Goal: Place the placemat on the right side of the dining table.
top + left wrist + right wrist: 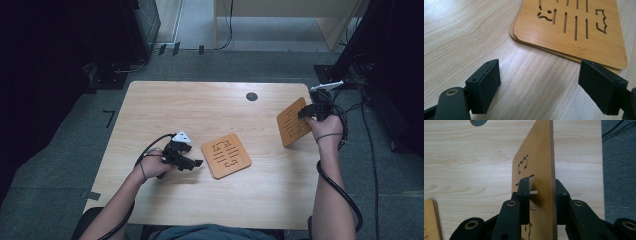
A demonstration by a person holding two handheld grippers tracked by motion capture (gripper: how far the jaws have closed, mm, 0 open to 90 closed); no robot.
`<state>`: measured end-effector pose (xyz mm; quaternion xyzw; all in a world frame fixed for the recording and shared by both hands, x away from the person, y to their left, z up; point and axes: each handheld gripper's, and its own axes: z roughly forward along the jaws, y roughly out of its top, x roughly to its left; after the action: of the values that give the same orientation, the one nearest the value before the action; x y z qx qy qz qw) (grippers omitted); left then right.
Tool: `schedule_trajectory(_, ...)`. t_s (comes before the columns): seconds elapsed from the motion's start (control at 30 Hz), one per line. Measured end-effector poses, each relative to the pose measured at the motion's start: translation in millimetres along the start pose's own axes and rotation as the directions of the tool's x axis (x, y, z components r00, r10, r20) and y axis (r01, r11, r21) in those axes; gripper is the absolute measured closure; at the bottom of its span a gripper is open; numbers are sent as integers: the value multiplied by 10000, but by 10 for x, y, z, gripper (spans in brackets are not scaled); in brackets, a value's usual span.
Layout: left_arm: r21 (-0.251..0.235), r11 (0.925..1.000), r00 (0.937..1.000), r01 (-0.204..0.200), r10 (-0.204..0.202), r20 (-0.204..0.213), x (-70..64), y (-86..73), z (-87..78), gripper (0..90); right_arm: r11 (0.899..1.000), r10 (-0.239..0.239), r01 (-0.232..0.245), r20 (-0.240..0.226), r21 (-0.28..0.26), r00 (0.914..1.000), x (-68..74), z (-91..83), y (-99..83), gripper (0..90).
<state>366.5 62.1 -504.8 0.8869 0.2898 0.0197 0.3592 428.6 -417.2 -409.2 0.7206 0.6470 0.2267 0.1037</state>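
— Item one, right side?
— Right gripper [306, 112], held up near the counter's far right corner. Its fingers [524, 195] pinch a bamboo trivet [293, 121] between them, one on each face; in the right gripper view the board stands on edge, thin side towards the camera, slots and a jagged cut-out on its left face.

— Item two?
— Left gripper [192, 163], low over the counter [165, 105], front left. Fingers [484, 85] spread wide, nothing between them but bare wood grain.

— What lies just ahead of it?
— A stack of trivets [226, 155], flat on the counter near the middle, just beyond the open fingers and not touching them. The left gripper view shows two boards, the upper one [571, 30] slightly offset from the lower.

— Other fixtures?
— A round cable hole [252, 96] in the counter towards the far edge. Grey carpet [60, 165] around.
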Motion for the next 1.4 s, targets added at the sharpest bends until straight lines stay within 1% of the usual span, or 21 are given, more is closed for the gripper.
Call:
schedule_trajectory(0.2, 5, 10000, 10000, -12, 12, -11, -2, 0, 0, 169, 10000, 67, -67, 51, 30, 10000, -32, 47, -13, 688)
schedule_trajectory(0.4, -1, 10000, 10000, -11, 11, -12, 2, -1, -1, 169, 9989, 400, -396, -158, 253, 9991, -111, 125, -38, 641)
schedule_trajectory(0.57, -6, 10000, 10000, -11, 11, -26, 3, -2, -1, 169, 9984, 491, -486, -159, 304, 9987, -152, 166, -53, 608)
schedule_trajectory(0.73, -8, 10000, 10000, -11, 11, -26, 3, -3, -2, 169, 9982, 467, -462, -112, 375, 9988, -164, 223, -68, 569)
schedule_trajectory(0.9, -25, 10000, 10000, -4, 4, -27, 4, -4, -2, 169, 9990, 318, -315, -80, 321, 9995, -174, 262, -82, 533)
schedule_trajectory(1.1, -27, 10000, 10000, -8, 8, -30, 4, -4, -1, 169, 9975, 584, -570, -307, 420, 9978, -247, 312, -106, 512)
schedule_trajectory(1.4, -22, 10000, 10000, -14, 14, -34, 3, -4, -1, 169, 9978, 553, -545, -201, 376, 9983, -255, 368, -124, 464)
